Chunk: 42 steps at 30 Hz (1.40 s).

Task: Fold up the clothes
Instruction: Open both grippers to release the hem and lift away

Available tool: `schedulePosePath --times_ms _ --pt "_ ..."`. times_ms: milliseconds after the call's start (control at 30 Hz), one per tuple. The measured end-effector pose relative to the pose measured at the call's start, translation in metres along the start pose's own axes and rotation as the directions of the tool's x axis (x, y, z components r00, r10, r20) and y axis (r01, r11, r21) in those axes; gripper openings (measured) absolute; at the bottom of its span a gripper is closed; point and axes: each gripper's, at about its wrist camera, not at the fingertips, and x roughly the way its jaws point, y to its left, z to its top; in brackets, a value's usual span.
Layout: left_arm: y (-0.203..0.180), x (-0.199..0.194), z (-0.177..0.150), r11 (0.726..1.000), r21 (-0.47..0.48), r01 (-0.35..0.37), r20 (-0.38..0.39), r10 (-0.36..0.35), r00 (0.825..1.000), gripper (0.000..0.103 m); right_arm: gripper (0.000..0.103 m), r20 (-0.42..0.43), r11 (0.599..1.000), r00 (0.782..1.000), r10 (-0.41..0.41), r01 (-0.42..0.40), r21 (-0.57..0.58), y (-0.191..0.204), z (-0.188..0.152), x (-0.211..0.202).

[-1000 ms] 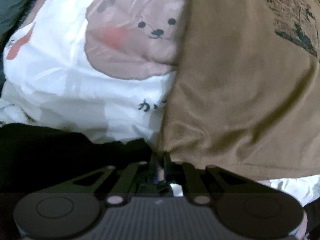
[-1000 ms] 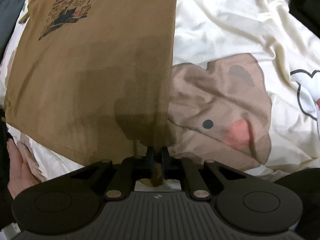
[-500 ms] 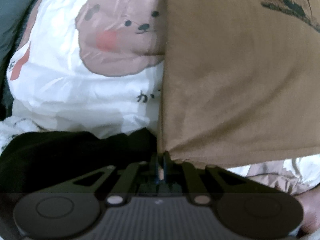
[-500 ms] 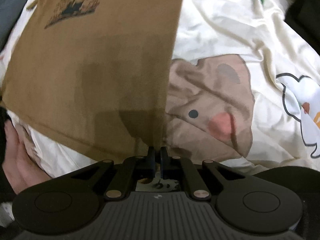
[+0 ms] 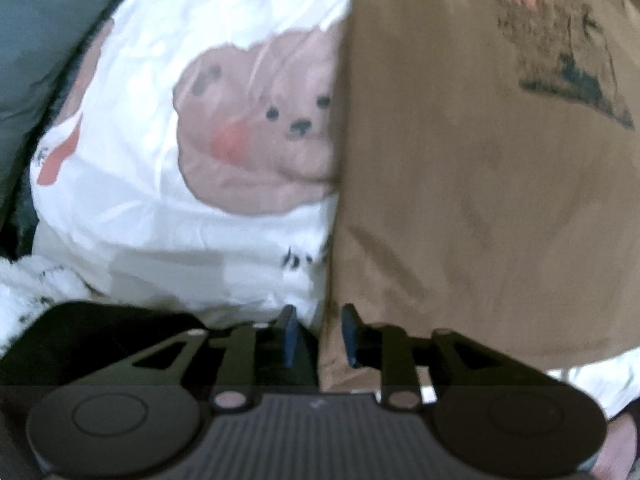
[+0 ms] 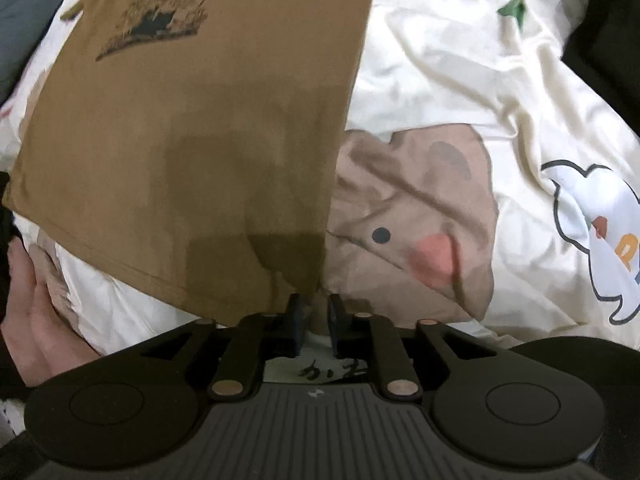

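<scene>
Here, a brown T-shirt [image 5: 460,200] lies spread flat on a white bedsheet [image 5: 160,220] printed with cartoon bears. Graphic print on the shirt sits toward its far end in both views.

Left tool [image 5: 318,334]: jaws parted, a clear gap between the blue pads. The shirt's near left corner lies in that gap; fabric does not look pinched. Left edge of the shirt runs straight away from the tool, partly covering a pink-brown bear face [image 5: 260,128] on the sheet. View is somewhat blurred.

Right tool [image 6: 317,322]: jaws also parted, narrow gap. The shirt's near right corner [image 6: 308,280] ends just ahead of the fingertips; cannot tell whether it touches them. Sheet lettering shows between the fingers. Hem runs off diagonally to the left.

A bare hand [image 6: 36,312] rests on the sheet at the left edge of the right view, beside the hem. Another bear print [image 6: 416,224] lies right of the shirt.
</scene>
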Motion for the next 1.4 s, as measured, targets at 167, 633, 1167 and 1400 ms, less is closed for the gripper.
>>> schedulePosePath --times_ms 167,633,1167,1400 --pt "0.005 0.012 0.014 1.0 0.001 0.017 0.065 -0.017 0.998 0.038 0.021 0.069 1.0 0.998 0.011 -0.012 0.013 -0.003 -0.001 -0.01" --pt "-0.051 -0.029 0.048 0.994 0.054 0.095 0.194 -0.103 0.976 0.057 0.021 0.187 0.999 0.982 -0.036 0.03 0.033 -0.006 -0.008 -0.022" --pt "-0.129 -0.058 0.095 0.959 0.187 0.212 0.335 -0.265 0.904 0.063 0.021 0.23 0.998 0.972 -0.049 0.038 0.051 -0.006 -0.008 -0.021" --pt "-0.155 -0.057 0.104 0.946 0.229 0.23 0.329 -0.297 0.896 0.075 0.021 0.263 0.997 0.964 -0.043 0.024 0.076 -0.009 -0.009 -0.024"
